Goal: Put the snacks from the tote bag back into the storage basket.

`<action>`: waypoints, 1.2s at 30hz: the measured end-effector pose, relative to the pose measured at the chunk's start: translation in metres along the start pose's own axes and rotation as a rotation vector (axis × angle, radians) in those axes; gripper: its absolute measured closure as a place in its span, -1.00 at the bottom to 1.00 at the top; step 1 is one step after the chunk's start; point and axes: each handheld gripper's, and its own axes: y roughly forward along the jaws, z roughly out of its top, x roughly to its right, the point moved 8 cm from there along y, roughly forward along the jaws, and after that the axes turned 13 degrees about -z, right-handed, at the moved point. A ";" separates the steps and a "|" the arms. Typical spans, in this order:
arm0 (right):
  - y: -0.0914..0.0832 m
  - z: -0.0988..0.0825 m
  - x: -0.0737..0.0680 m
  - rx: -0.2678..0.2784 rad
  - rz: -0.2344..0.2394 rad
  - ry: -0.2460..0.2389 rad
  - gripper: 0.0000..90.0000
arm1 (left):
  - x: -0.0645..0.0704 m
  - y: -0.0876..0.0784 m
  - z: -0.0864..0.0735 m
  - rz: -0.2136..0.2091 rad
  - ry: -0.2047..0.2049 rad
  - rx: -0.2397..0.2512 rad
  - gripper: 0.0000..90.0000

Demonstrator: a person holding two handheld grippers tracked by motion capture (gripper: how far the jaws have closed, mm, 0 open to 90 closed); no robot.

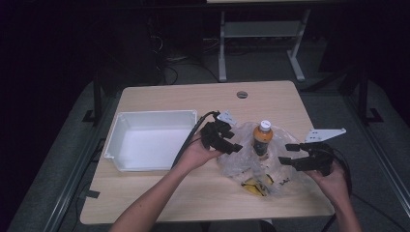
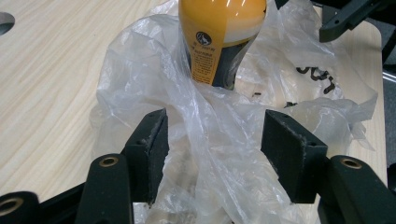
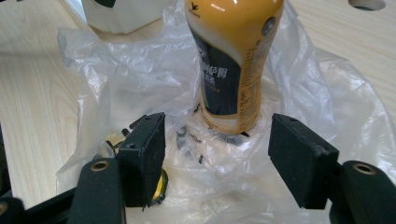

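While both grippers flank it, the scene reads so:
Bottle: the bottle [image 1: 262, 137] stands upright on the crumpled plastic bag [image 1: 241, 166], long axis vertical.
Left gripper: the left gripper [image 1: 231, 146] is just left of the bottle, jaws apart, loose film of the bag between them, not pinched.
Right gripper: the right gripper [image 1: 286, 154] is just right of the bottle, jaws apart, nothing clamped.
Nearer hand: both close; I judge the left slightly nearer.
Tray: the white tray [image 1: 121, 126] sits left of the bottle, beyond the left gripper.
Surface: a pale wooden worktop [image 1: 159, 193].
Room: dark, a table frame [image 1: 222, 58] behind the bottle.
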 end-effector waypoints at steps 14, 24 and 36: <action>-0.002 -0.001 0.001 -0.001 -0.003 -0.005 -0.21 | 0.003 -0.001 0.023 -0.019 0.039 -0.024 -0.19; -0.008 -0.004 0.005 0.010 -0.018 0.002 -0.22 | 0.004 0.009 0.038 -0.054 0.072 -0.025 -0.22; -0.008 -0.004 0.007 0.021 -0.023 -0.001 -0.25 | 0.002 0.022 0.056 -0.082 0.110 -0.036 -0.28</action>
